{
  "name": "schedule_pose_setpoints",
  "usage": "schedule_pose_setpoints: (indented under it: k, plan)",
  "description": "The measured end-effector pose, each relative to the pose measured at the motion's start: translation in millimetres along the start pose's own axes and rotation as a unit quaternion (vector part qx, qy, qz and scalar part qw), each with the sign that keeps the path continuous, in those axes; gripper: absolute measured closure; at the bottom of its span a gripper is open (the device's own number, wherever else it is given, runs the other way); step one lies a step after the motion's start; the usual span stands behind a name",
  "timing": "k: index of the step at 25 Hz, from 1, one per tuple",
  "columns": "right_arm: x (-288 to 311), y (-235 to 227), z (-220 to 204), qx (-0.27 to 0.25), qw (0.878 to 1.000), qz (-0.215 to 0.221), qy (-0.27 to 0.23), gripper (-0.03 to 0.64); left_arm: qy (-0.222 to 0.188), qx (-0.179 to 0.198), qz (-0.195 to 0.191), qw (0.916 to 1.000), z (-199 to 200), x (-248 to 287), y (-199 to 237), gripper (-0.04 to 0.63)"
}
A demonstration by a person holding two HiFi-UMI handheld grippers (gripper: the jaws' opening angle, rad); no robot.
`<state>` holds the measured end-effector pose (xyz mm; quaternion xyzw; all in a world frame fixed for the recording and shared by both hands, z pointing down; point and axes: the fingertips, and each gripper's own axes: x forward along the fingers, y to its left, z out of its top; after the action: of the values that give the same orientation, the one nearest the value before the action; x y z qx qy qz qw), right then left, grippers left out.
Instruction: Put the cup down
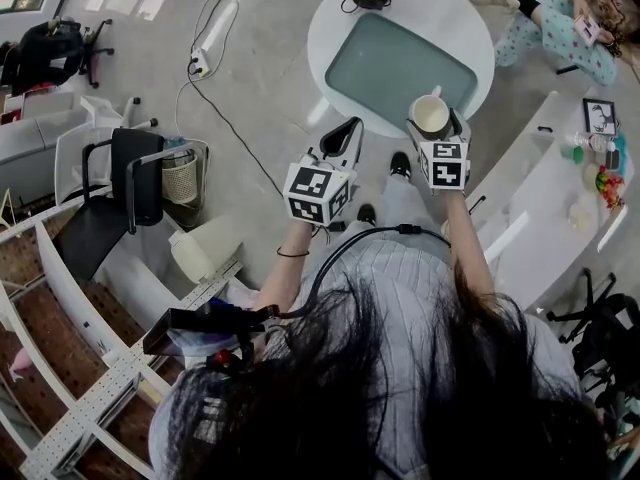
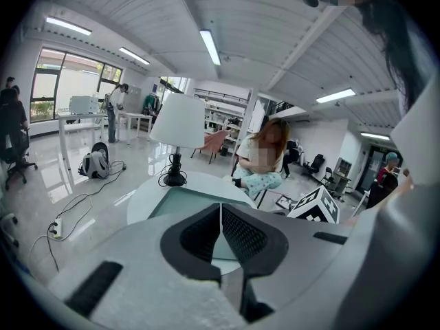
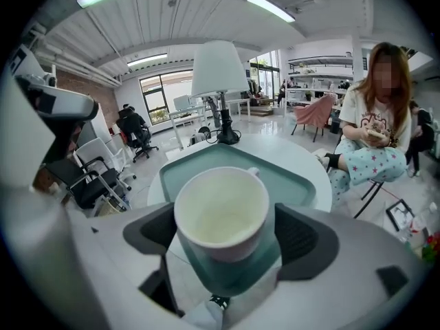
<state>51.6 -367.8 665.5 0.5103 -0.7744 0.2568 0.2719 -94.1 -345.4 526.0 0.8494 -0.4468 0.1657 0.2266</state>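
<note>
Cup [image 3: 221,208], round, cream-white glazed ceramic, outer wall apparently teal below the rim, small loop handle on the side away from the camera. The inside looks empty.

Holder: right hand-held gripper [image 1: 433,126], its two dark ribbed pads [image 3: 155,234] pressed on opposite sides of the cup's body below the rim. The cup is carried upright with its mouth up.

Position: in the air, not on anything. In the head view it hangs over the near edge of the teal rectangular tray [image 1: 400,68]. How high it hangs above the tray cannot be told.

Handling, as judged: stiff and brittle, likely to chip if knocked on the tray rim. The glaze is smooth, so it could slide in a slack grip. Light while empty. The side-wall hold at mid-body suits it, and the handle is best left free. It should be lowered level until the base sits flat, and the jaws opened only then.

Second tool: left hand-held gripper [image 2: 221,208], jaws closed together with nothing between them, held off to the left of the cup and short of the tray.

Support: round white surface [image 1: 340,28] carrying the tray. A lamp with a white shade [image 3: 218,67] stands at its far side.

Beyond: a seated person in star-print trousers [image 3: 375,160] past the surface, well apart from the cup.
</note>
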Motion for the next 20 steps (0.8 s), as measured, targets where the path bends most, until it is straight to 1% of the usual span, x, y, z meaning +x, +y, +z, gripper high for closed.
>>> schedule_pose_setpoints:
  k: [6, 11, 17, 19, 20]
  plan:
    - [-18.4, -1.6, 13.1, 0.014, 1.0, -0.008, -0.019, 0.184, -0.004, 0.0, 0.001, 1.0, -1.4, -9.0, 0.0, 0.578]
    - [-37.5, 6.2, 32.2, 0.02, 0.999, 0.001, -0.05, 0.184, -0.011, 0.0, 0.002, 0.9999, -2.1, -18.7, 0.9, 0.578]
    - [-55.5, 20.0, 42.0, 0.024, 0.998, 0.013, -0.065, 0.199, -0.022, 0.002, -0.001, 0.9997, -2.9, -31.3, -2.9, 0.578]
    - [-61.9, 25.0, 43.2, 0.029, 0.997, 0.013, -0.071, 0.225, -0.026, 0.001, -0.001, 0.9997, -4.2, -37.2, -4.2, 0.578]
    - [-65.8, 27.2, 43.5, 0.031, 0.997, 0.01, -0.077, 0.262, -0.028, 0.001, -0.002, 0.9996, -5.3, -40.9, -4.7, 0.578]
